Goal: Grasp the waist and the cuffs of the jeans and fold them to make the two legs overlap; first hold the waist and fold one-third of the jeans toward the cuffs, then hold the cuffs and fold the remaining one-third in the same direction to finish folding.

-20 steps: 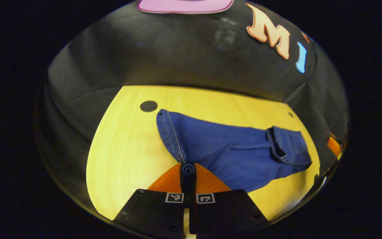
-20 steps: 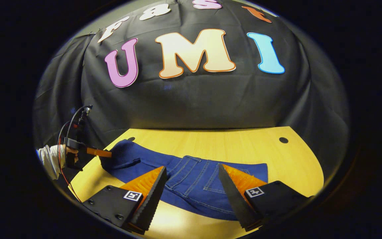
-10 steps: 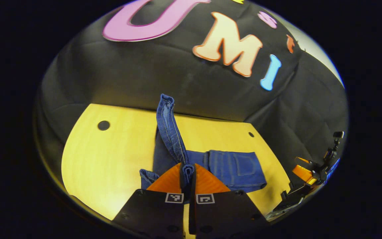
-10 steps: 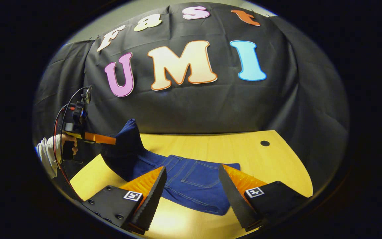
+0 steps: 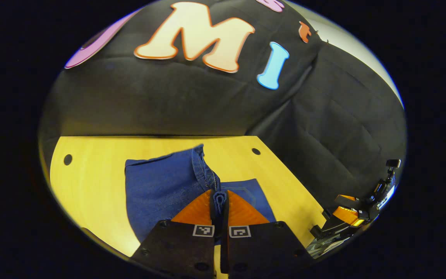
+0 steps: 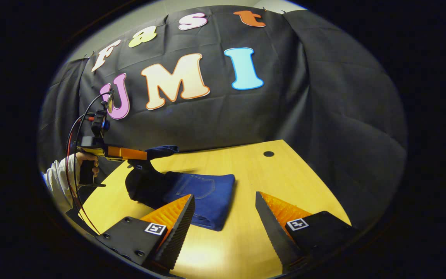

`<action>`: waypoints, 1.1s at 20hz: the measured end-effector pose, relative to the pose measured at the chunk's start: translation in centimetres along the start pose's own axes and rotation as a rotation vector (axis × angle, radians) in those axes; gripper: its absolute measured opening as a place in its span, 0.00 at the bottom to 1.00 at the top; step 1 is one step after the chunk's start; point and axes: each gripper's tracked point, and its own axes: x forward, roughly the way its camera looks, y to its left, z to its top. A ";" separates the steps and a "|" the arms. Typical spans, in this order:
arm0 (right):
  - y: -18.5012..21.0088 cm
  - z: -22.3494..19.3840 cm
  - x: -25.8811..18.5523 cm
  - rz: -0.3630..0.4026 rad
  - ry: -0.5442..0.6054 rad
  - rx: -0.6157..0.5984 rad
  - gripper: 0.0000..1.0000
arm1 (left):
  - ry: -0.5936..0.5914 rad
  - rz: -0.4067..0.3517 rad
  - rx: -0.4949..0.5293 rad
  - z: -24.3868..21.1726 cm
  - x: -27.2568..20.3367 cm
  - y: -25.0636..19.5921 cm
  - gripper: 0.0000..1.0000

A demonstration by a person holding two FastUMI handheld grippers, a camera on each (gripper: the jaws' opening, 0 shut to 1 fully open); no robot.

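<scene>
You are carrying out the last fold: your left hand-held gripper [image 5: 219,201] is pinching the stitched cuff hem of the blue denim jeans [image 5: 161,190], both fingers pressed together on the cloth, and holding it raised above the part that is lying on the yellow wooden bench [image 5: 91,170]. In the right gripper view that left hand-held gripper [image 6: 145,155] is holding the cuff end above the near-left part of the folded stack of jeans [image 6: 207,193], which is resting on the bench with a back pocket facing up. Your right hand-held gripper [image 6: 225,221] is standing spread and empty, hovering just in front of the jeans, touching nothing.

Judging from this, the next move calls for laying the cuff third flat over the pocket section, edges lined up, then letting go. The lifted cloth is draping loosely, so it could bunch up.
</scene>
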 end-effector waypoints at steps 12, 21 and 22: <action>-0.7 -0.3 -0.9 0.106 0.007 -0.029 0.97 | 0.051 0.130 0.076 -9.2 7.7 -8.6 0.71; 11.0 11.4 -3.1 0.212 -0.340 0.004 0.98 | -0.431 0.298 0.293 1.1 -10.9 -10.3 0.95; 12.6 12.4 -4.1 0.231 -0.373 0.019 0.98 | -0.445 0.311 0.296 1.4 -13.1 -10.3 0.95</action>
